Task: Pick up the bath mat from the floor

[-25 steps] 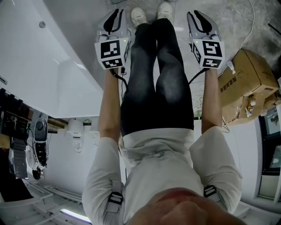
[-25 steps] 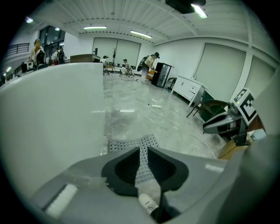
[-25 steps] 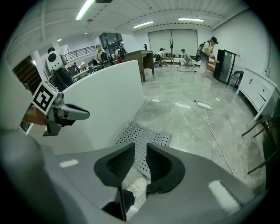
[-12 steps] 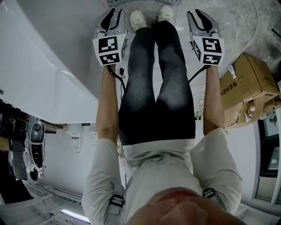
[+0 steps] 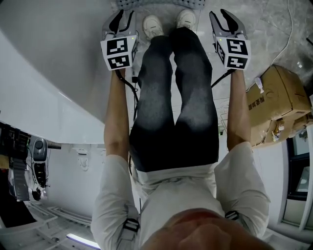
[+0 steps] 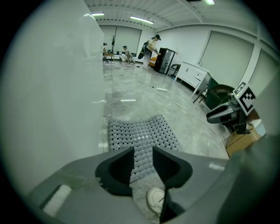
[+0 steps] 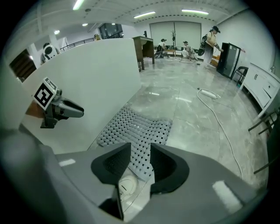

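Observation:
The bath mat (image 6: pixel 142 131) is grey rubber with rows of square holes. It lies flat on the marble floor against the white tub wall, just beyond the person's white shoes (image 5: pixel 152 23). In the head view only the mat's (image 5: pixel 156 4) near edge shows at the top. My left gripper (image 6: pixel 143 164) hangs above the mat's near end, its jaws opening with nothing between them. My right gripper (image 7: pixel 140 162) is held the same way over the mat (image 7: pixel 135 127), its jaws opening and holding nothing. Both grippers are held out level, the left gripper (image 5: pixel 119 18) and the right gripper (image 5: pixel 227 18) on either side of the legs.
A white bathtub wall (image 5: pixel 44 73) runs along the left. A cardboard box (image 5: pixel 276 97) stands on the floor at the right. A white cable (image 7: pixel 218 113) snakes over the floor beyond the mat. People (image 6: pixel 151 43) and a black cabinet (image 6: pixel 165 59) are far off.
Both grippers have moved forward, past the shoes, and the mat's near edge has come into the top of the head view.

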